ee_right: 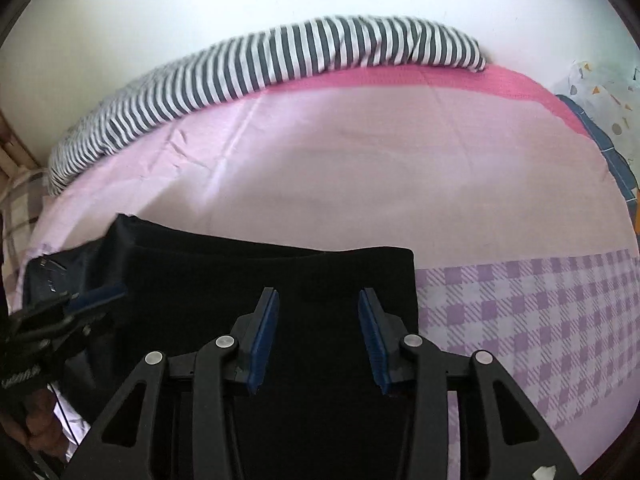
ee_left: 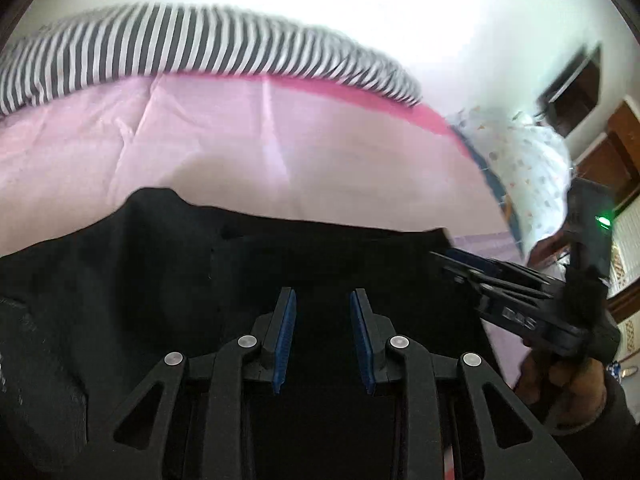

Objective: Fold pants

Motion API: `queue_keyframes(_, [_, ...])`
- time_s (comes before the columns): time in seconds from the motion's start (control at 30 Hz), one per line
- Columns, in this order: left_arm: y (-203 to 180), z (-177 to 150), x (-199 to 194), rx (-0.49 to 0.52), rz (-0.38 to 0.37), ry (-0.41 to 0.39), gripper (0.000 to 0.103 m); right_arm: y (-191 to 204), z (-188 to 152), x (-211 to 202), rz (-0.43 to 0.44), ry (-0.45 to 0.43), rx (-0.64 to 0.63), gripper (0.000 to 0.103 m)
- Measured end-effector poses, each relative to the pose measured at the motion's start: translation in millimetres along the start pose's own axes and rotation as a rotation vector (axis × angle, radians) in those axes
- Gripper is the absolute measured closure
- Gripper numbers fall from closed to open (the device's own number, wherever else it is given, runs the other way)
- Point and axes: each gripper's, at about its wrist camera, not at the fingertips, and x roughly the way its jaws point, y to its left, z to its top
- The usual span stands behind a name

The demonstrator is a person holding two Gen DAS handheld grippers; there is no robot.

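Lying flat on the bed, the black pants already look folded at least once: their far edge runs straight, a second layer shows beneath it near the left, and the right side ends in a clean vertical edge beside the purple checked patch of the sheet. The left claw hovers over the dark cloth with its blue pads spread apart and nothing between them; the right claw stands likewise open above the pants, close to that right-hand edge. In the left wrist view the right claw reaches in from the side with its tip at the far right corner of the pants, though whether it touches the cloth there is hard to tell against the black. My reading is that one fold is set and both claws are lining up for the next one. That move calls for each claw to pinch all layers at an edge, lift together, and carry the cloth over evenly so the stack stays square. Around the pants spreads the pink sheet, and a striped pillow lies along the far side against the white wall.
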Motion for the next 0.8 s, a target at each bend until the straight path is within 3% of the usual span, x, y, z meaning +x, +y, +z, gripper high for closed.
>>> queue_keyframes(0.17, [20,2,12,-0.098,-0.049,0.027,0.074,3,-1,5,-0.022,-0.004,-0.024,0.065])
queue_keyframes(0.3, [11,-11,2,-0.025,0.003,0.033,0.073,4,-12,-2,0.002,0.019,-0.020,0.064])
queue_keyframes(0.5, [12,-55,-25,0.019,0.002,0.048,0.073,13,-54,-23,0.046,0.047,-0.012,0.063])
queue_keyframes(0.63, [31,-80,-48,-0.064,-0.011,0.061,0.066,22,-83,-35,0.059,0.053,-0.004,0.062])
queue_keyframes(0.8, [56,-99,-95,-0.158,0.002,-0.032,0.060,42,-99,-42,0.057,0.054,-0.018,0.050])
